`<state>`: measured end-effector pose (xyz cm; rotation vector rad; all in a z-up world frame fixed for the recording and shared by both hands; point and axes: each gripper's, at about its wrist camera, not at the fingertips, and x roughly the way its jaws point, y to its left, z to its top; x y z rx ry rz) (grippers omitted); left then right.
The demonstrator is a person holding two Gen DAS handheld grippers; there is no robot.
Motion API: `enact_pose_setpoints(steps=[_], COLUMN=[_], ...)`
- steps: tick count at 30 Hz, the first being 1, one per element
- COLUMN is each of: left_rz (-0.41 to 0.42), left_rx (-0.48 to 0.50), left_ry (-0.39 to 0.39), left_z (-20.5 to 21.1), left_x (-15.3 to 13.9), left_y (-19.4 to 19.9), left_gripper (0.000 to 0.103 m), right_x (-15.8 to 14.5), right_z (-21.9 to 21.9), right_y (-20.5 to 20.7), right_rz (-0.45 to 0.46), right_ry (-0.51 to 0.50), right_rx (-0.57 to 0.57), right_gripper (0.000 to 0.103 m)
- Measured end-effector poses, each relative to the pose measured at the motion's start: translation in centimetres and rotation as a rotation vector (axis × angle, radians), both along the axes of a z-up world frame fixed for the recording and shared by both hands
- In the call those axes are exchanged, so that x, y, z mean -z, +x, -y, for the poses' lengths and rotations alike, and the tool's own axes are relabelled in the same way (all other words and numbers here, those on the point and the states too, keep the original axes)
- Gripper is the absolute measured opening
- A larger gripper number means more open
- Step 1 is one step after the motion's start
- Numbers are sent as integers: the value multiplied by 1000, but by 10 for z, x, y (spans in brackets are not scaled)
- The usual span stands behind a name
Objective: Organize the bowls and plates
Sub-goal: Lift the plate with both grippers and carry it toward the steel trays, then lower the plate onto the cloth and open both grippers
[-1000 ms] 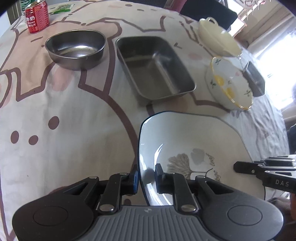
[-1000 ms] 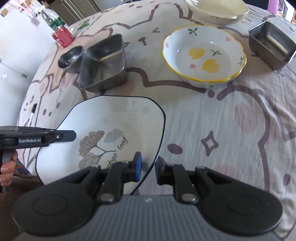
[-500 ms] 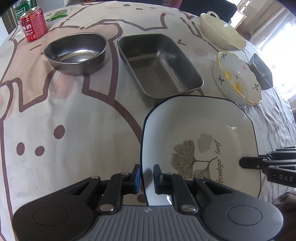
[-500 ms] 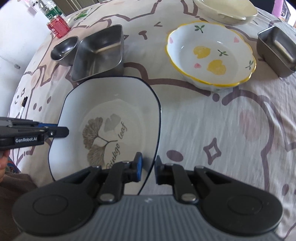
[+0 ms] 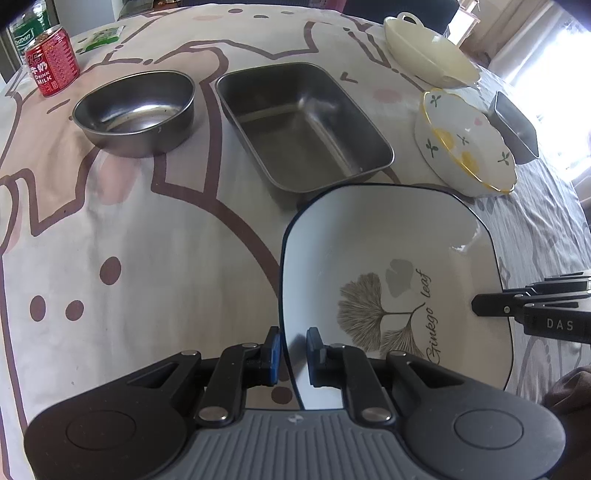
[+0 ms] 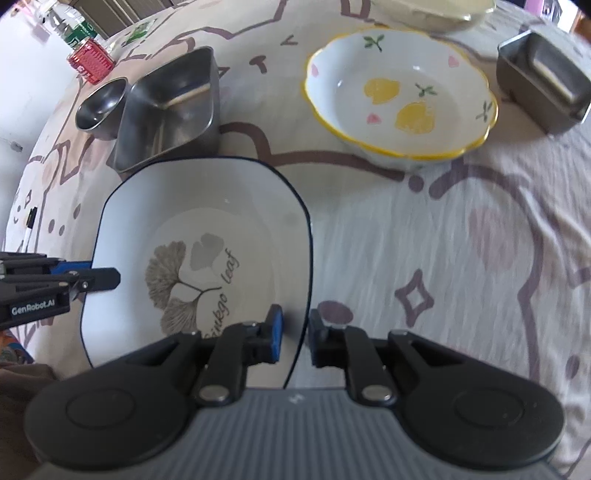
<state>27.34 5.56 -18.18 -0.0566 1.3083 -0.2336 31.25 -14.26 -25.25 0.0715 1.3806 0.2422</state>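
Two grippers pinch my ginkgo plate (image 5: 388,251): left gripper (image 5: 291,350) on its left rim, right gripper (image 6: 293,338) on its right rim, steel tray (image 5: 303,122) just beyond.

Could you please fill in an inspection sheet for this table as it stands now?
Surface: patterned tablecloth, wrinkled.
Job's things: ginkgo plate held by both sides; oval steel bowl, steel tray, floral bowl, cream dish, small steel box standing apart on the cloth.
Clutter: red milk can, green-labelled bottle, a marker.
Grippers: left claw and right claw each shut on a plate edge.
Cables: nothing seen.
Surroundings: bright window at the right of the left wrist view.
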Motion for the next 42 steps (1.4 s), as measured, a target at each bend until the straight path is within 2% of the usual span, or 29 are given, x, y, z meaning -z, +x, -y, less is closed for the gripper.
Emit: enact_pose_setpoints(steps=[15, 17, 19, 22, 26, 29, 39, 42], left_rz=[-5, -7, -7, -12, -15, -5, 4, 2], left_rx=[17, 18, 16, 16, 27, 37, 56, 49], left_ry=[21, 22, 40, 48, 54, 52, 55, 59], left_z=[4, 4, 4, 3, 5, 6, 8, 8], left_x=[2, 2, 3, 5, 5, 4, 2, 2], left_y=[0, 0, 1, 2, 2, 0, -2, -3], left_gripper=[18, 20, 29, 34, 34, 34, 34, 41], right_x=[-3, -3, -2, 0, 0, -2, -3, -3], right_z=[0, 0, 3, 10, 14, 8, 2, -1], right_y=[-1, -1, -1, -1, -3, -9, -13, -13], right_rz=[45, 43, 38, 24, 18, 18, 13, 22], right_ry=[-19, -17, -6, 21, 29, 23, 8, -8], right_rx=[-24, -15, 6, 58, 78, 41, 22, 28], right_gripper=[17, 17, 18, 22, 24, 17, 18, 21])
